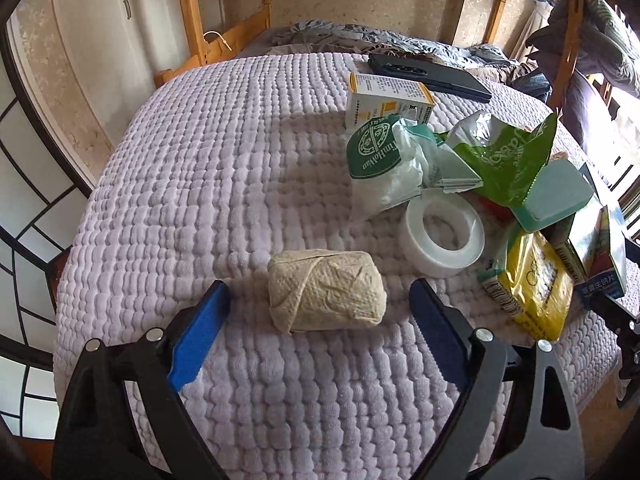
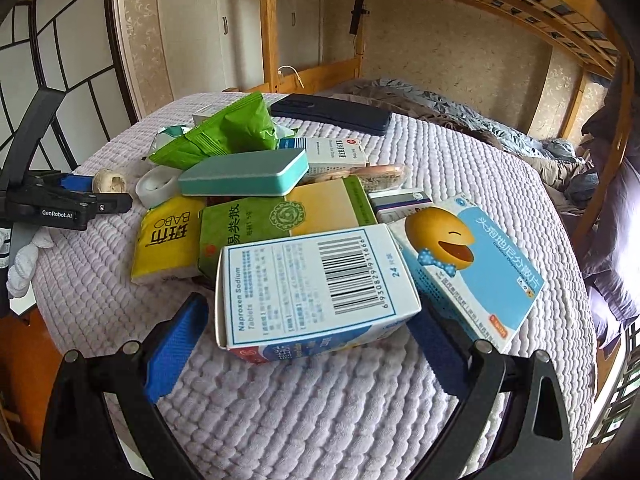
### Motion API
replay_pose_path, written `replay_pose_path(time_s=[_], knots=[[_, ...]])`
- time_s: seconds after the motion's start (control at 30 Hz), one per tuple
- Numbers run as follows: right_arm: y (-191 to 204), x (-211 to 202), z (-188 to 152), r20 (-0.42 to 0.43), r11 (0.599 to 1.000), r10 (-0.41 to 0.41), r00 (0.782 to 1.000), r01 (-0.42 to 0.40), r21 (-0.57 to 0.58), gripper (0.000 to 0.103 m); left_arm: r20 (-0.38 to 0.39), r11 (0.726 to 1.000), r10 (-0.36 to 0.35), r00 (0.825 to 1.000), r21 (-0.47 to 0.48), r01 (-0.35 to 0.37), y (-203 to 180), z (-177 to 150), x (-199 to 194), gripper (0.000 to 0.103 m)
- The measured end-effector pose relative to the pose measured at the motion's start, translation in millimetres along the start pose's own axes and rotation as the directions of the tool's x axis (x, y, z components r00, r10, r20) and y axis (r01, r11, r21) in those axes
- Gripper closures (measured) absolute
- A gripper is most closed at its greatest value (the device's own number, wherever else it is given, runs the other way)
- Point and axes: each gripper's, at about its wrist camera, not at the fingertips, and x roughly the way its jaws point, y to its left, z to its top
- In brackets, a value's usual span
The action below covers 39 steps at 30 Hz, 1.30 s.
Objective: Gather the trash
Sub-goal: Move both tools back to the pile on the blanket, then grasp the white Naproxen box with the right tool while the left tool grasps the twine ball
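Observation:
A wad of beige paper towel [image 1: 326, 290] lies on the lilac quilt [image 1: 192, 168]. My left gripper [image 1: 319, 288] straddles it, open, with a gap between each blue pad and the paper. In the right wrist view a white Naproxen tablet box [image 2: 316, 292] lies tilted at the front of a trash pile. My right gripper [image 2: 308, 308] is open around it; the left pad stands just clear, and the right pad is partly hidden behind the box. The left gripper [image 2: 76, 184] also shows there at the far left, by the paper wad [image 2: 110, 182].
The pile holds a tape roll [image 1: 444, 232], a green bag [image 1: 504, 160], a teal block [image 2: 244, 178], a yellow packet [image 2: 168, 240], a green box [image 2: 280, 216] and a blue cartoon box [image 2: 472, 264]. A dark flat case [image 2: 332, 114] lies behind. Wooden bunk posts [image 1: 188, 12] frame the bed.

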Motion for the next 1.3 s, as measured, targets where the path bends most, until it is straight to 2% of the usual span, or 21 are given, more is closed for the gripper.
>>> replay_pose_path(time_s=[0.1,0.23,0.33,0.57,0.8,1.13,1.17,1.23,1.3], knots=[[-0.5,3.0,1.2,-0.004,1.000,-0.003,1.000,0.003,-0.019,0.006,0.006,1.000,0.004,1.000,0.014,-0.004,0.6,0.8,-1.5,0.024],[2.9,8.6,4.0,-0.017,0.999,-0.014,1.000,0.013,-0.049,0.019,0.012,1.000,0.003,1.000,0.022,-0.003,0.7,3.3,-3.9,0.044],[6.8,7.2,1.2,-0.018,0.997,-0.034,0.999,0.033,-0.064,0.020,0.017,0.999,0.010,1.000,0.031,-0.010,-1.7,2.4,-6.7,0.051],[12.2,-8.5,-5.3,-0.024,1.000,-0.026,0.999,0.025,-0.015,0.020,0.025,1.000,0.022,0.999,0.014,-0.023,-3.7,-0.9,-13.7,0.053],[9.0,-20.8,-13.7,-0.078,0.996,-0.023,0.997,0.030,0.089,0.020,0.041,1.000,0.019,0.999,-0.021,-0.019,-7.0,-13.4,-29.8,0.053],[18.0,-36.4,-27.7,-0.125,0.991,-0.027,0.992,0.043,0.126,0.020,0.037,0.999,-0.051,0.998,-0.003,0.051,-35.0,-35.0,-52.1,0.053],[18.6,-38.0,-29.4,-0.125,0.991,-0.028,0.992,0.044,0.128,0.020,0.034,0.999,-0.052,0.998,0.008,0.051,-38.5,-37.6,-52.9,0.053],[19.6,-39.3,-32.3,-0.128,0.991,-0.033,0.991,0.049,0.127,0.020,0.044,0.999,-0.006,0.999,0.034,0.004,-42.7,-40.5,-53.9,0.053],[19.8,-39.9,-34.4,-0.126,0.990,-0.032,0.992,0.049,0.131,0.020,0.061,0.999,0.025,0.998,0.029,-0.027,-38.2,-38.4,-55.2,0.040]])
